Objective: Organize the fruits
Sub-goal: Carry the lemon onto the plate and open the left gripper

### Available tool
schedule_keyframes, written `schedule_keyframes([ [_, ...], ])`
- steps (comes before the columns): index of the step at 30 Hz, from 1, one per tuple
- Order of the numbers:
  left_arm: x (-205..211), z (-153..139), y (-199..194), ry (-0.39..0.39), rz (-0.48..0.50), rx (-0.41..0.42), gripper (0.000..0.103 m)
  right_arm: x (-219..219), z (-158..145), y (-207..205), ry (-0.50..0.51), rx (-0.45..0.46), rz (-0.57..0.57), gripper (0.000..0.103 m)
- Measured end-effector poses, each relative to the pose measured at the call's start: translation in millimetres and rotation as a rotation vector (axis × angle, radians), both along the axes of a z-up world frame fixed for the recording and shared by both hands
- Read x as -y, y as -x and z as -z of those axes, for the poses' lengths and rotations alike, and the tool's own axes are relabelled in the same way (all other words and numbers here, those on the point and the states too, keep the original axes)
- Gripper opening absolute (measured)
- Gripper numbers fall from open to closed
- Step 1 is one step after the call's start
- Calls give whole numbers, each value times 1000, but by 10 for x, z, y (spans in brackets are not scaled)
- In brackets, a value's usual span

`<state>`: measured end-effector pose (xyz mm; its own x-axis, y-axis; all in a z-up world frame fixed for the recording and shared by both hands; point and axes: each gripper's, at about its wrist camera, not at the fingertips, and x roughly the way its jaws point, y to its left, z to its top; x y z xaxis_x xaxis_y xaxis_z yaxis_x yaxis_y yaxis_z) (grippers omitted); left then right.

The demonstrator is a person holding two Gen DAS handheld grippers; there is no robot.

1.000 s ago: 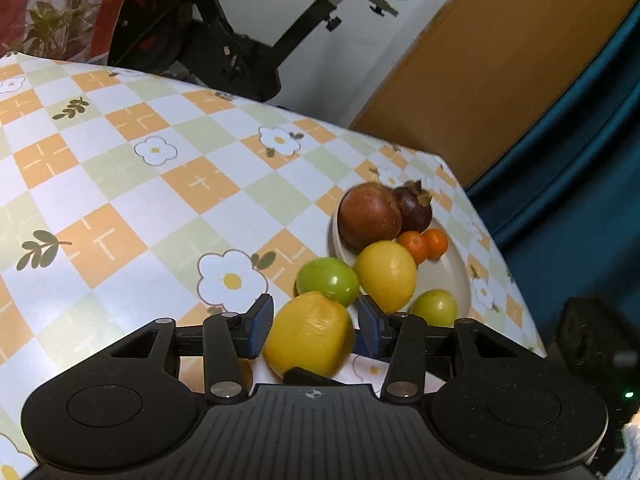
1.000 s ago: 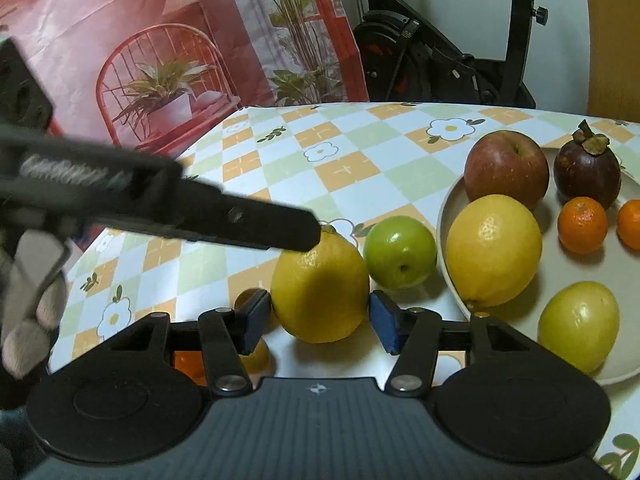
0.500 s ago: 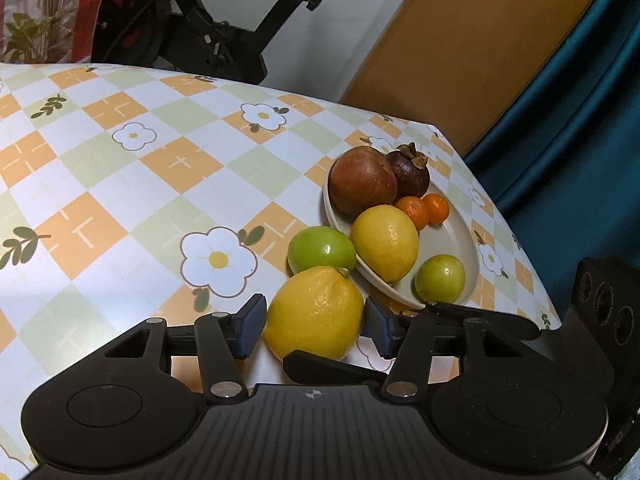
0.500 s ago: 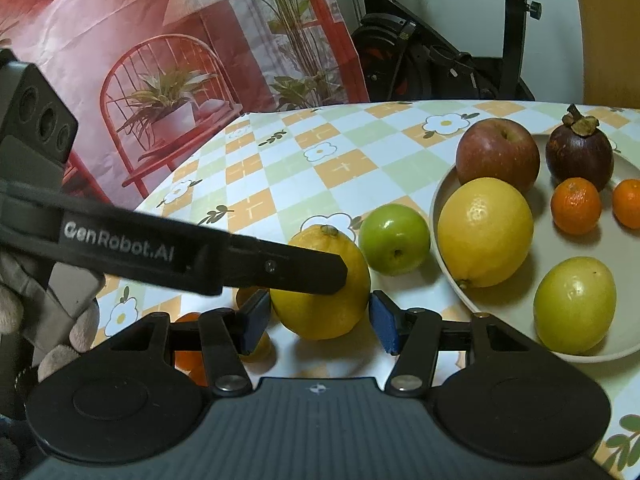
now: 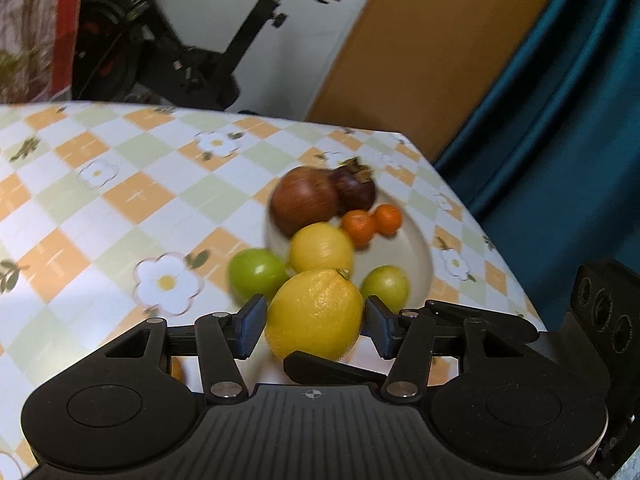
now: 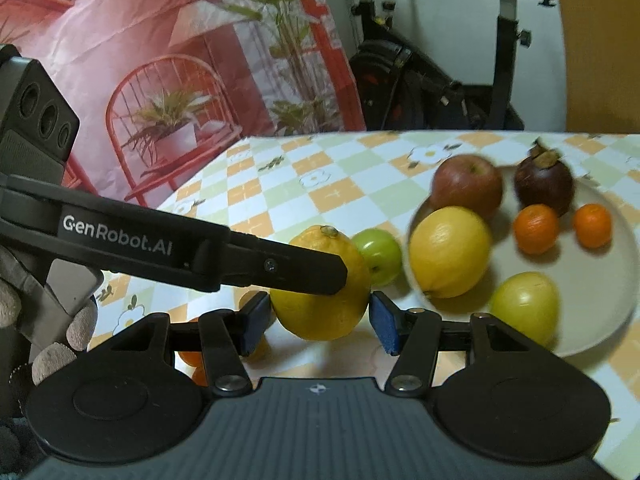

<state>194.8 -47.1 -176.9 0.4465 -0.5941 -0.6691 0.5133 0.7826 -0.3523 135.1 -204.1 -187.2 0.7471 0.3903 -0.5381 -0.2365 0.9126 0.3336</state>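
A big yellow lemon (image 5: pixel 314 316) sits between the blue pads of my left gripper (image 5: pixel 314 326), which is shut on it. My right gripper (image 6: pixel 318 320) is shut on the same lemon (image 6: pixel 320 312) from a crossing direction. One left finger (image 6: pixel 280 264) lies across the lemon's front, and one right finger (image 5: pixel 332 368) passes under it. The lemon looks sharp while the table is blurred. Just beyond it, a green apple (image 6: pixel 378 254) rests on the cloth beside the beige plate (image 6: pixel 600 300). The plate holds a second lemon (image 6: pixel 448 252), a red apple (image 6: pixel 466 184), a mangosteen (image 6: pixel 544 186), two tangerines (image 6: pixel 536 228) and a yellow-green fruit (image 6: pixel 524 304).
Small orange fruits (image 6: pixel 192 358) lie on the checked tablecloth (image 5: pixel 120 216) under the right gripper's left finger. A gloved hand (image 6: pixel 52 344) holds the left gripper. An exercise bike (image 5: pixel 200 52) stands behind the table. The table's right edge (image 5: pixel 492 248) runs close past the plate.
Both grippers have moved forward and slightly up with the lemon, toward the plate. The lemon now overlaps the green apple and the plate's near fruit in the left view.
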Motion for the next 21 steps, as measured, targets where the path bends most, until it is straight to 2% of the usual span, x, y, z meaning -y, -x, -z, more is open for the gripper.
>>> schedule_keyframes([
  [9,539,-193,12,-23,65,59,57,470,-154,159,-43,60,85,57],
  [19,1154,-125,-213,-24,119,58,57,941,-170,163,44,105,167,57],
  [21,1242,-104,-253,-26,126,48,57,1063,-138,132,34,98,185,57],
])
